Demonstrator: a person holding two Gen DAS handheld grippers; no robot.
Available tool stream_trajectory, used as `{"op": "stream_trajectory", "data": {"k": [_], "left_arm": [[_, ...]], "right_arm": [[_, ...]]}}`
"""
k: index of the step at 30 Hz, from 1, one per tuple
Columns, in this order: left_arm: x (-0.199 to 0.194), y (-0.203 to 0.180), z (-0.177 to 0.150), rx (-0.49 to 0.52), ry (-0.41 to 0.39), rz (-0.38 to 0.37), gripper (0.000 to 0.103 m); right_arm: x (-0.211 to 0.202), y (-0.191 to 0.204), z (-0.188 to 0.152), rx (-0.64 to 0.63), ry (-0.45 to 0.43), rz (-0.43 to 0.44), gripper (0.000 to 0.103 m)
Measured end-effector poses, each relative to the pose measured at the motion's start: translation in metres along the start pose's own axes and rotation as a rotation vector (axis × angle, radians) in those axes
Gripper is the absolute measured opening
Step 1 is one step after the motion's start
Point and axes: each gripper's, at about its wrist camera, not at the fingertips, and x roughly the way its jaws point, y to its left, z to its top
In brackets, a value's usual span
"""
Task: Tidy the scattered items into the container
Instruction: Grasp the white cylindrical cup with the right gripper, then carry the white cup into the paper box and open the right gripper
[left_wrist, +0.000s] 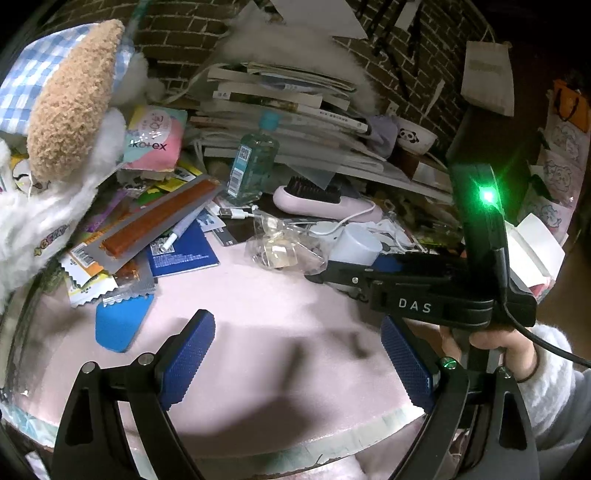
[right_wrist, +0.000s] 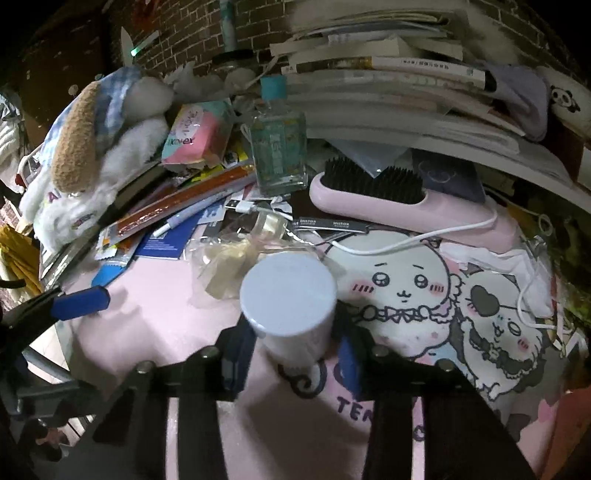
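Right gripper (right_wrist: 291, 354) fingers are clamping on the white jar (right_wrist: 290, 295), standing on the pink bench (right_wrist: 155, 317) | left gripper (left_wrist: 295, 354) fingers are hanging wide apart, empty | pink brush (right_wrist: 388, 199) is lying behind

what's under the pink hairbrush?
Under the pink hairbrush: black Instax strips, the cartoon mat; a white cable runs beside it. Anything beneath its body is covered.
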Motion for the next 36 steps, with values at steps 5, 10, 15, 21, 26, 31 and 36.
{"op": "stream_trajectory", "data": {"k": [5, 10, 15, 21, 26, 31, 36], "left_arm": [[0.002, -0.004, -0.001, 0.005, 0.01, 0.0, 0.09], [0.003, -0.01, -0.002, 0.013, 0.016, -0.004, 0.09], [0.003, -0.018, -0.003, 0.019, 0.02, -0.003, 0.09], [0.001, -0.031, -0.002, 0.04, 0.015, -0.018, 0.09], [0.0, -0.044, 0.0, 0.061, 0.01, -0.027, 0.09], [0.002, -0.056, 0.001, 0.073, 0.009, -0.04, 0.09], [0.005, -0.068, 0.002, 0.088, 0.008, -0.05, 0.09]], "right_arm": [[-0.01, 0.0, -0.002, -0.004, -0.028, -0.023, 0.037], [-0.036, 0.003, -0.004, -0.005, -0.069, -0.008, 0.037], [-0.075, 0.01, -0.006, -0.025, -0.119, 0.022, 0.037], [-0.123, 0.028, -0.01, -0.123, -0.184, -0.042, 0.037], [-0.151, 0.02, -0.012, -0.122, -0.203, -0.115, 0.037], [-0.169, 0.0, -0.015, -0.098, -0.207, -0.162, 0.037], [-0.186, -0.022, -0.022, -0.064, -0.215, -0.197, 0.037]]}}
